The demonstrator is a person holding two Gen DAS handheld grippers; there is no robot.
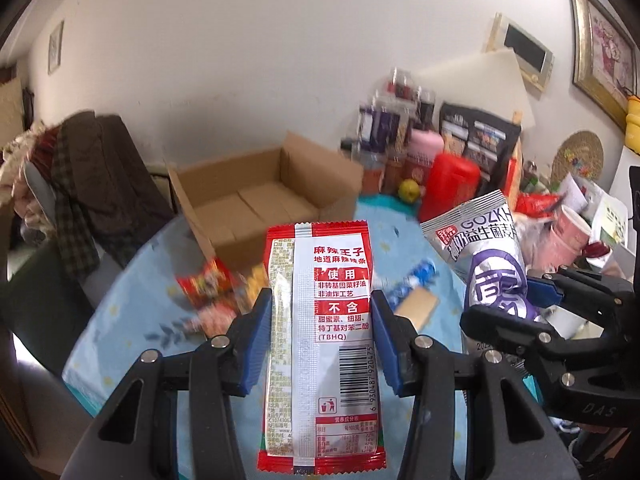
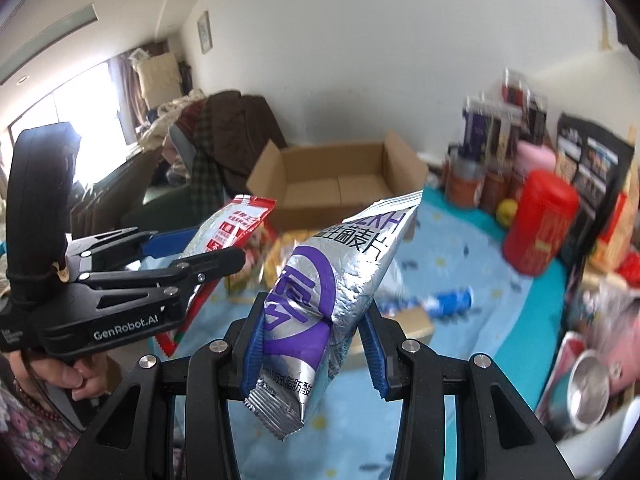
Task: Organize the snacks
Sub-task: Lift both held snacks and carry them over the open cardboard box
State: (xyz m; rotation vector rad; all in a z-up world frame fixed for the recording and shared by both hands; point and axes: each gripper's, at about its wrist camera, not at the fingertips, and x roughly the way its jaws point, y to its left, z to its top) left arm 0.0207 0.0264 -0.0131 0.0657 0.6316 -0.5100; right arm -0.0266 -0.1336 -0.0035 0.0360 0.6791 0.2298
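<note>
A: From the left wrist view, which step is judged to be in hand?

B: A carry. The red packet (image 1: 320, 344) is pinched upright by the left claw (image 1: 320, 344), the blue pads pressed on its two long edges, the jaws narrowed only to the packet's width. It is held clear above the worktop (image 1: 120, 320), well short of the cardboard box (image 1: 260, 196), which is seen open and apparently empty towards the far edge. Loose snacks (image 1: 208, 292) are left on the blue cloth between packet and box, blurred.

A: And what is called for next?

B: Probably a reach forward over the box's near wall, then a release; the flap on the box's left side would have to be cleared.

A: From the right wrist view?

B: The same step is seen. The silver and purple pouch (image 2: 320, 292) is gripped near its lower end by the right claw (image 2: 312, 344), the jaws partly closed and the foil creased between them, the top leaning right. It is also held above the worktop, short of the box (image 2: 340, 184). The left claw (image 2: 208, 248) is seen at the left with its red packet (image 2: 236, 228), just beside the pouch, so a collision over the box would need guarding against.
</note>
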